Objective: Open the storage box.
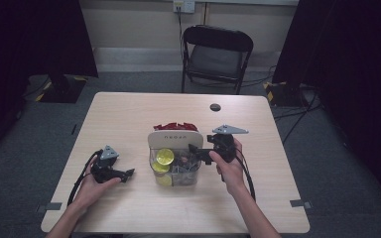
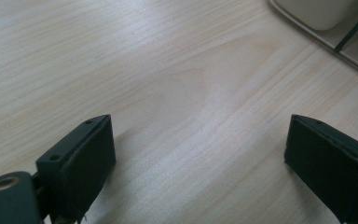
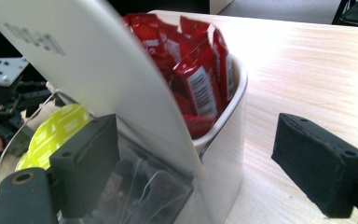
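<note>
While the person's forearms come in from the bottom of the high view, the right gripper [image 1: 194, 150] sits at the right-hand edge of a clear organizer [image 1: 174, 163], its jaws pointing into the near section. Just ahead of that gripper stands the organizer's white divider panel [image 1: 168, 138], and beyond the panel are red sachets [image 1: 175, 126]. Yellow capsules [image 1: 164, 156] lie in the clear part on the far side from the right gripper. The left gripper [image 1: 128, 173] rests on the light wood table [image 1: 129, 114], short of the organizer and not touching it. A black folding chair [image 1: 216, 54] stands past the table.

Seen along the left gripper [image 2: 200, 154], both jaws stand wide apart over bare table [image 2: 168, 70], holding nothing. The organizer's base [image 2: 326, 28] lies ahead and to that gripper's right.

Looking along the right gripper [image 3: 191, 154], the jaws are spread and released. The white panel [image 3: 102, 70] and the corner of the sachet compartment rise between them, though whether either jaw touches is unclear. Red sachets [image 3: 200, 70] stand packed upright behind the panel, and a yellow capsule [image 3: 58, 128] shows just past the left-hand jaw.
</note>
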`<state>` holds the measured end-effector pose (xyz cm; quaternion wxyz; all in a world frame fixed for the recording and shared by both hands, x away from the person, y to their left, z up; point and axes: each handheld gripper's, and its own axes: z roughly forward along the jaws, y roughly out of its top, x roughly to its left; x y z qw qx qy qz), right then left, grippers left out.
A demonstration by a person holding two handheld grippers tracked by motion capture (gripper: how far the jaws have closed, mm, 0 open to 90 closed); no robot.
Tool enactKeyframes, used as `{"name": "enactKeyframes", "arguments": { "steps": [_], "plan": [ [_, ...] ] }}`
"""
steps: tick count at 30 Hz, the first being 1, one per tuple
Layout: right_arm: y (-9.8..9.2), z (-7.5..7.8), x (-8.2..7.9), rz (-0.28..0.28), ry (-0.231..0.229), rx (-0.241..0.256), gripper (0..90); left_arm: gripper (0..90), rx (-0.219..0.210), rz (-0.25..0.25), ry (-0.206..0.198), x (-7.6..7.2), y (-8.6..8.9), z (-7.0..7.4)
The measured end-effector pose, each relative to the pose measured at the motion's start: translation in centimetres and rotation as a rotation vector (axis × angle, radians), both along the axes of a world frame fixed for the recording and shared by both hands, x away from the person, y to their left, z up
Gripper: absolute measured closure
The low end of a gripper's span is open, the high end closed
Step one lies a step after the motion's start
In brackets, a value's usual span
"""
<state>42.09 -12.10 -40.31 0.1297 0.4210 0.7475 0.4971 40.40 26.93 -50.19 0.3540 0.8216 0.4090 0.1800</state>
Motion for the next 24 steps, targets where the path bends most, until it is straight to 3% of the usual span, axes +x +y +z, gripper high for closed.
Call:
{"name": "enactKeyframes", "arguments": {
  "steps": [10, 14, 19, 24],
  "plan": [
    [-0.3, 0.2, 0.3, -0.021, -0.004, 0.006, 14.0, 18.3, -0.042, -0.007, 0.020, -0.1, 0.3, 0.4],
    [-0.4, 0.3, 0.3, -0.024, -0.005, 0.014, 13.9, 19.3, -0.048, -0.018, -0.003, -0.7, -0.1, 1.1],
    [-0.5, 0.4, 0.3, -0.027, -0.008, 0.013, 14.0, 20.9, -0.085, -0.034, -0.049, -1.4, -0.5, 2.2],
    [-1.0, 0.7, 0.3, -0.033, -0.027, 0.026, 14.0, 21.7, -0.115, -0.060, -0.041, -1.7, -0.9, 2.9]
  ]
}}
